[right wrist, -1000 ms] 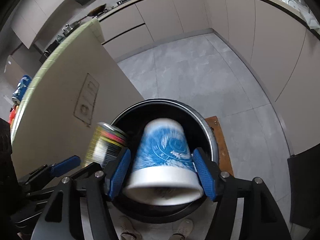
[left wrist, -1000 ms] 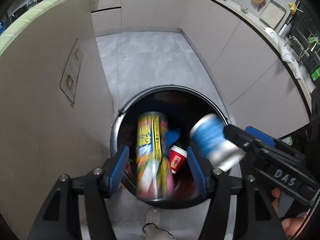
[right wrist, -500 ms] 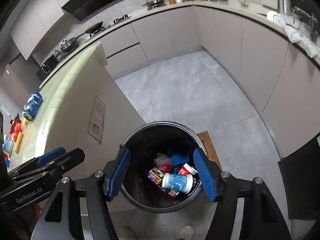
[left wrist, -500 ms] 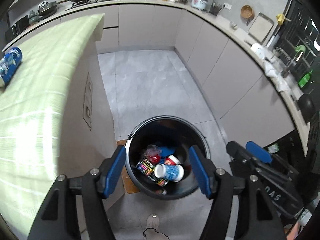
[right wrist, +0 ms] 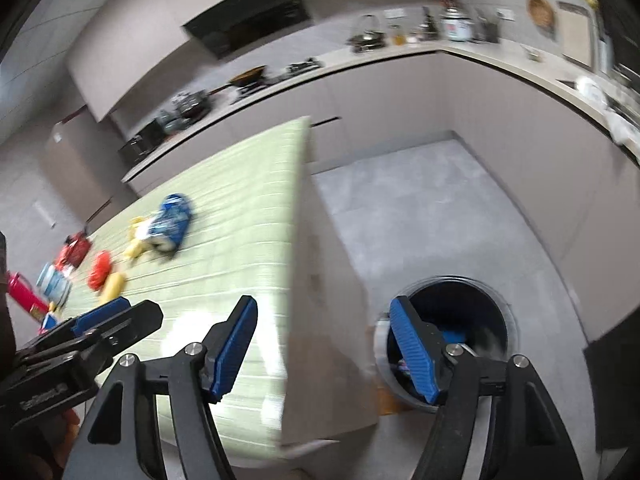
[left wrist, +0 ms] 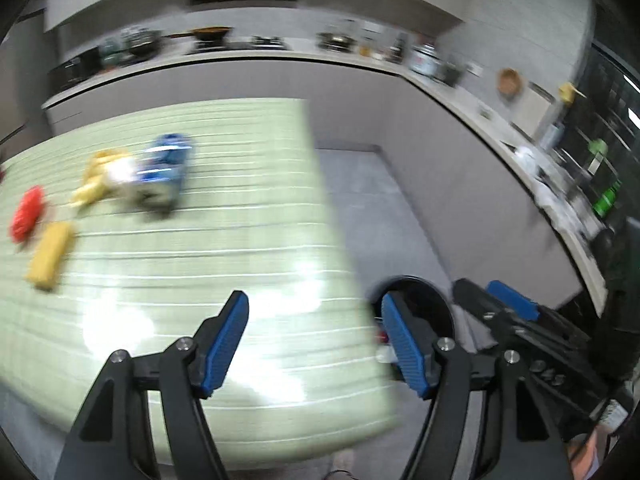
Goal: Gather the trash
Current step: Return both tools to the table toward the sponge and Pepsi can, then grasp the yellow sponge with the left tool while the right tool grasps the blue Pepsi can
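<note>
Pale green striped cloth covers the counter [left wrist: 224, 240], and both grippers hang above its near edge with nothing between their blue pads. The left gripper [left wrist: 314, 346] has just been opening its jaws, and they gape empty; the right gripper [right wrist: 324, 350] has its jaws released and bare as well. Trash waits up the counter, all blurred: a blue can [right wrist: 172, 222] on its side, yellow pieces [left wrist: 50, 256] and a red scrap [left wrist: 26, 214] beside it. The black bin [right wrist: 448, 336] stands on the floor, just beside the counter's end, with litter inside.
</note>
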